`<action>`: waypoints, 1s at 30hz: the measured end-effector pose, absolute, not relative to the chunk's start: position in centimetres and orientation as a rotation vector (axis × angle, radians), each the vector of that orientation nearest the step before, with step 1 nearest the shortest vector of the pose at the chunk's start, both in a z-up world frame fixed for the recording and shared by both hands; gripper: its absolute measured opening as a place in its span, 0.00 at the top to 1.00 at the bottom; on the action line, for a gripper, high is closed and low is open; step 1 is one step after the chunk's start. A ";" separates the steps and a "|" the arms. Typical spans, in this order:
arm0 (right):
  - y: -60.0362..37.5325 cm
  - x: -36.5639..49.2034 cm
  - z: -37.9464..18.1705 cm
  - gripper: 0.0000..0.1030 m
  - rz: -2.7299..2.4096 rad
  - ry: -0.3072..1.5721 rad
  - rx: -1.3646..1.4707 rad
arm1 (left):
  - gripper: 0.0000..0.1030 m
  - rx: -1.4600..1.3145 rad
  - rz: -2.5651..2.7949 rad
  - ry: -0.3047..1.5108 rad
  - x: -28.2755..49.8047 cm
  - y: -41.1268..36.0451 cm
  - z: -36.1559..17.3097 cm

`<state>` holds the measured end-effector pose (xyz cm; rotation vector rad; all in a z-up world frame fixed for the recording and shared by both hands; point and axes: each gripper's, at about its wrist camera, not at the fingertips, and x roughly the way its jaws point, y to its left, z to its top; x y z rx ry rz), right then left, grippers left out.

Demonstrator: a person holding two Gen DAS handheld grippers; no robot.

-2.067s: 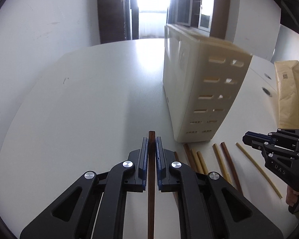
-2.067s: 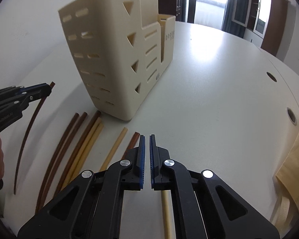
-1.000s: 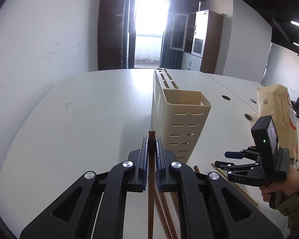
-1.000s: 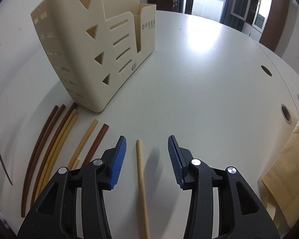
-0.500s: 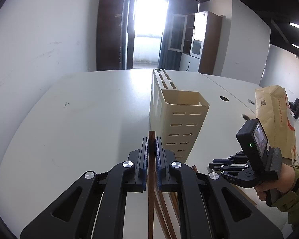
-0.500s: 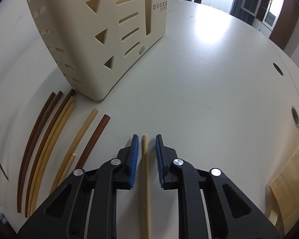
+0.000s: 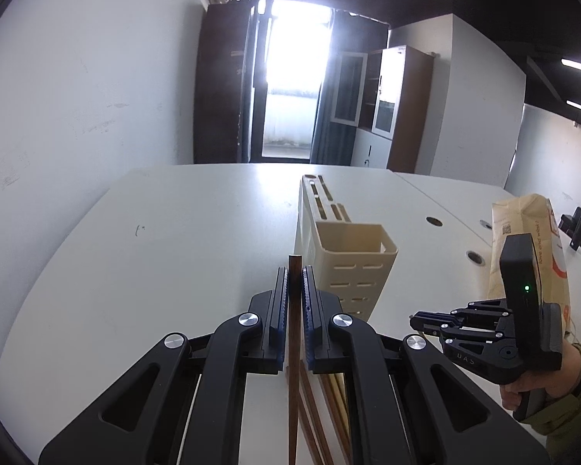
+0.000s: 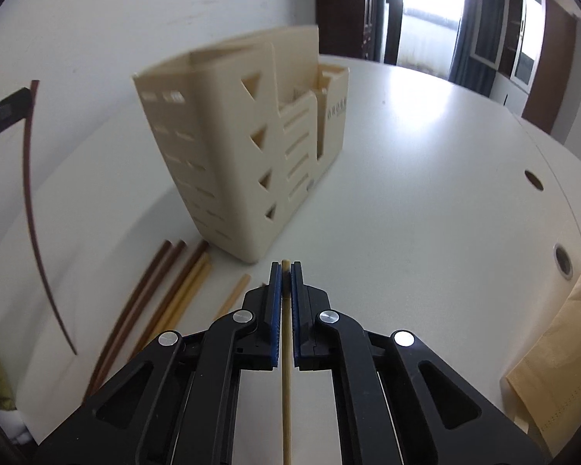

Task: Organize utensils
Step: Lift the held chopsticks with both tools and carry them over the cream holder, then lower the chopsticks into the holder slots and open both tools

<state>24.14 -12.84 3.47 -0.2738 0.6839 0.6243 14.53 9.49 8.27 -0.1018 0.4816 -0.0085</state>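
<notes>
My left gripper (image 7: 294, 271) is shut on a dark brown chopstick (image 7: 293, 368), held above the table just short of the cream utensil holder (image 7: 352, 263). My right gripper (image 8: 286, 269) is shut on a light bamboo chopstick (image 8: 286, 407), lifted near the holder (image 8: 244, 162). The right gripper also shows in the left wrist view (image 7: 422, 319). The left gripper's brown chopstick shows at the left of the right wrist view (image 8: 31, 209). Several brown and light chopsticks (image 8: 166, 294) lie on the white table (image 8: 426, 232) in front of the holder.
A brown paper bag (image 7: 530, 240) stands at the right of the table; its edge shows in the right wrist view (image 8: 561, 348). Cable holes (image 8: 533, 180) dot the tabletop. A white wall (image 7: 77, 97) runs along the table's left side.
My right gripper has closed on the light chopstick and lifted it off the table toward the holder. My left gripper has risen a little with the brown chopstick.
</notes>
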 end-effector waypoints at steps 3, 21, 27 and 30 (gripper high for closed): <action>-12.6 23.2 5.9 0.95 0.657 0.604 -0.234 | 0.94 -0.111 -0.020 0.444 13.9 9.3 9.4; -13.1 21.9 15.6 0.95 0.701 0.272 -0.091 | 0.94 -0.055 -0.053 0.257 12.6 6.2 16.1; -13.7 22.0 17.8 0.95 0.700 0.181 -0.040 | 0.94 -0.053 -0.071 0.163 12.2 5.2 17.7; -13.6 21.9 19.0 0.95 0.687 0.129 -0.029 | 0.94 -0.049 -0.074 0.110 12.0 5.1 18.2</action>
